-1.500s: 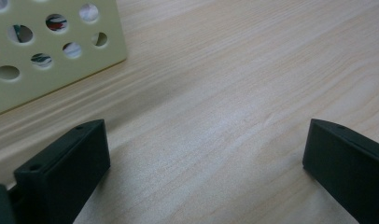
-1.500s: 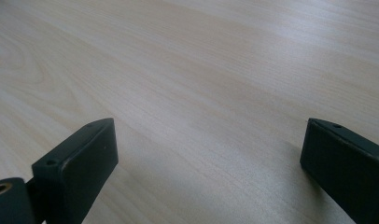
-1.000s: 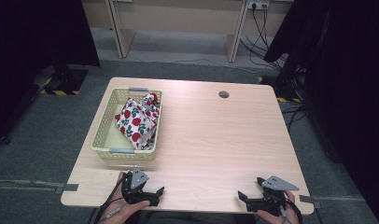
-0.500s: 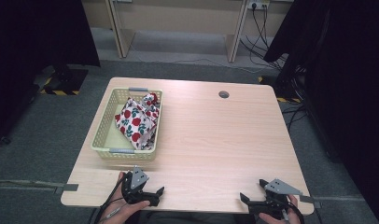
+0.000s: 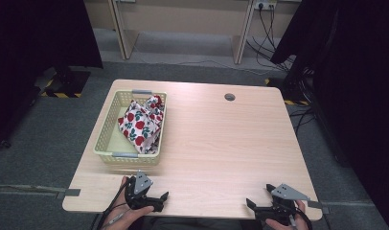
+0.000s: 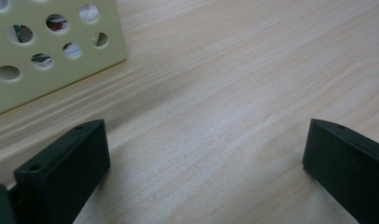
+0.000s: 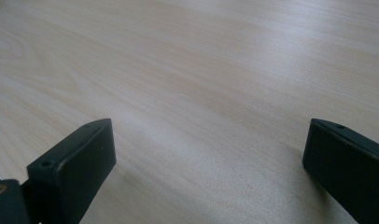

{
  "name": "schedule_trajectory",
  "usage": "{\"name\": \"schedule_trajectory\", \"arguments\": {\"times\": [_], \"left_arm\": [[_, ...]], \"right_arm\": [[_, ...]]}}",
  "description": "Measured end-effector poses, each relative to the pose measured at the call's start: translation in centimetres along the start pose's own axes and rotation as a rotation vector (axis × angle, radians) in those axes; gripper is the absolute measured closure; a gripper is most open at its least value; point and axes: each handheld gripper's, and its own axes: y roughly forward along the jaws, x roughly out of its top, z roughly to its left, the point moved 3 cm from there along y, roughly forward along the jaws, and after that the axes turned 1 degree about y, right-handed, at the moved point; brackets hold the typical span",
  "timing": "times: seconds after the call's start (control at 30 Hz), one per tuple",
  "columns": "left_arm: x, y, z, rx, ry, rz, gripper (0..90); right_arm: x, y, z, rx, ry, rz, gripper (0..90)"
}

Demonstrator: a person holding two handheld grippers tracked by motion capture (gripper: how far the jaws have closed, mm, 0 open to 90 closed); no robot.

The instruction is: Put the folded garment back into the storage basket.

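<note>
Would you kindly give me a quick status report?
Left gripper and right gripper open, empty. Floral cloth in basket. Nothing in the way.

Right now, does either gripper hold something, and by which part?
No. The left gripper and the right gripper are both open over bare table. The cloth lies in the basket.

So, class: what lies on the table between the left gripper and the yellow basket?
Nothing: in the high view, bare wood separates the left gripper from the basket.
</note>
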Motion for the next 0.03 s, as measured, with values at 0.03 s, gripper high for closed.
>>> {"name": "schedule_trajectory", "arguments": {"times": [0.03], "left_arm": [[0.0, 0.0, 0.0, 0.0, 0.0, 0.0, 0.0]], "right_arm": [[0.0, 0.0, -0.01, 0.0, -0.001, 0.0, 3.0]]}}
